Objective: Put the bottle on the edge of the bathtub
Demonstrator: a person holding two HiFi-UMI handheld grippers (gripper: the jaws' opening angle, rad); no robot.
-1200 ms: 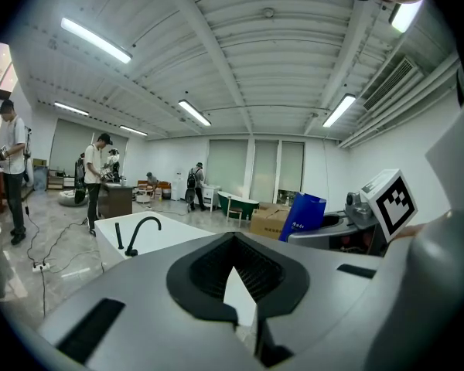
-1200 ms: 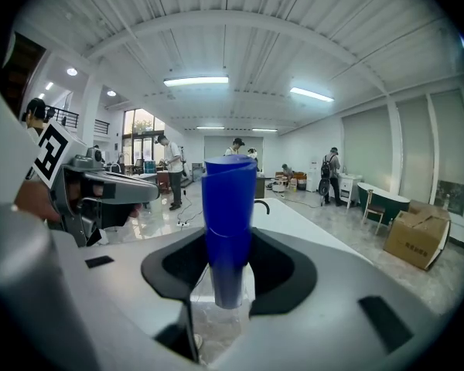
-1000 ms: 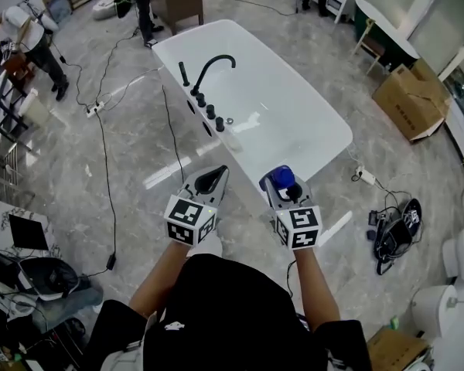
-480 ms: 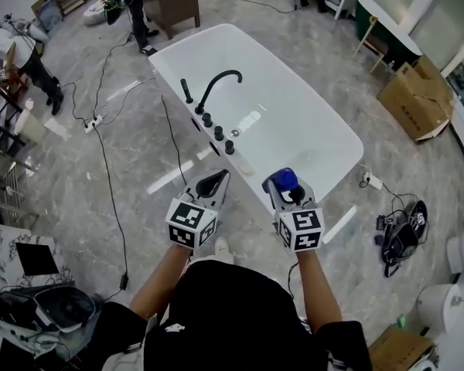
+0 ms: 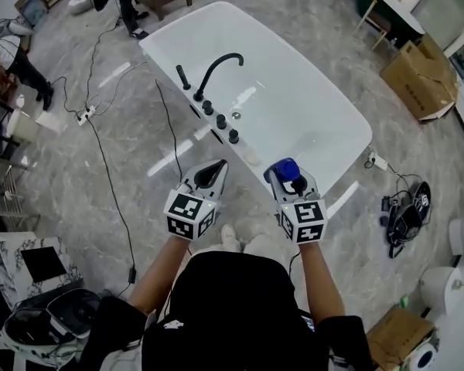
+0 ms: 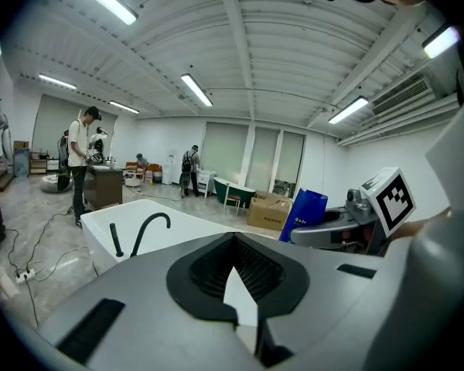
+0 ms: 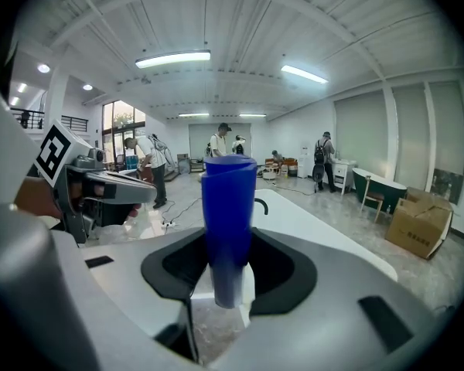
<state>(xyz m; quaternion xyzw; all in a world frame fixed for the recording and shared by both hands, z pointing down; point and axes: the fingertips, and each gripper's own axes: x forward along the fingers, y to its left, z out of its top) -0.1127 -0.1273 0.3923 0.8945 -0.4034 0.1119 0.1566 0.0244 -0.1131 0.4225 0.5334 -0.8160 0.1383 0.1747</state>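
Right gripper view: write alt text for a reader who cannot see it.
A blue bottle stands upright, clamped between the right gripper's grey jaws. Beyond it lies a white bathtub with a black faucet. The left gripper shows at the left, and people stand far behind.

The person wears a black short-sleeved top [image 5: 228, 308] and pale shoes [image 5: 230, 236]. Left tongs [image 5: 216, 166] and right tongs [image 5: 284, 178]: grey moulded shells, black ribbed insides, each bearing a white cube [image 5: 189, 213] with black square markers.
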